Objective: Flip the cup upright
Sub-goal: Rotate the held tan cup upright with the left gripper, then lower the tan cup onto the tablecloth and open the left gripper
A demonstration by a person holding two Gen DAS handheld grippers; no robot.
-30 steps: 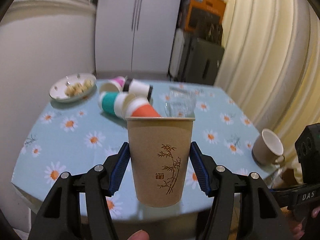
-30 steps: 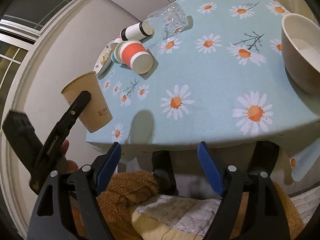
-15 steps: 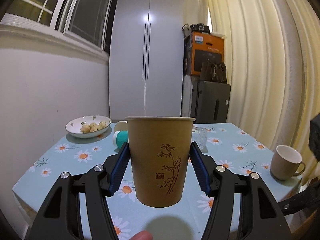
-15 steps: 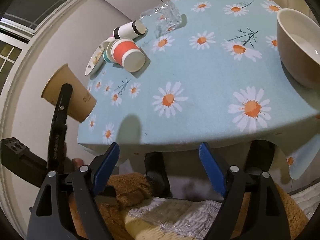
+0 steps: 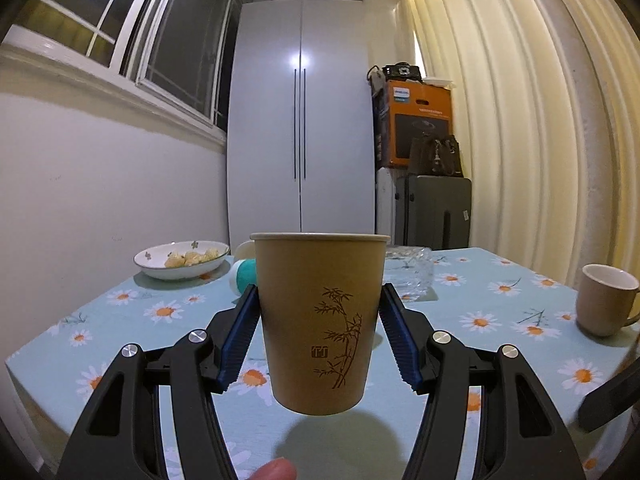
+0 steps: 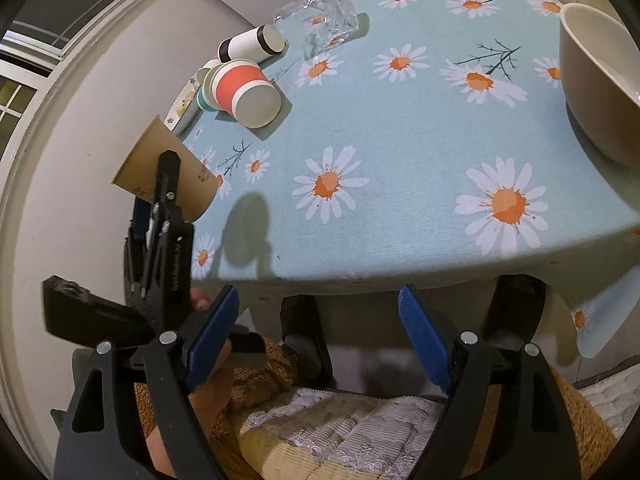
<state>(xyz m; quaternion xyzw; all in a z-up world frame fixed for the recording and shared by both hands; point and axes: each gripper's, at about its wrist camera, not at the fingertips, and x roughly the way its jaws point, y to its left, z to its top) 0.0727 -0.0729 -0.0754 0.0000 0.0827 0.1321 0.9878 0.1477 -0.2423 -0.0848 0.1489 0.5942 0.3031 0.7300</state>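
- Left gripper (image 5: 318,336) clamps the brown cup (image 5: 320,320), blue pads on both sides of it.
- Cup upright, mouth up, held in the air above the near edge of the table (image 5: 500,312); its shadow falls on the cloth below.
- Right gripper (image 6: 320,344) spread wide with nothing between the fingers, off the near table edge.
- Mug (image 5: 606,304) upright near the right edge.
- Bowl (image 5: 182,260) with food at the far left corner.
- Paper cups (image 6: 244,88) lie on their sides toward the far left; glass (image 6: 320,20) is beside them.
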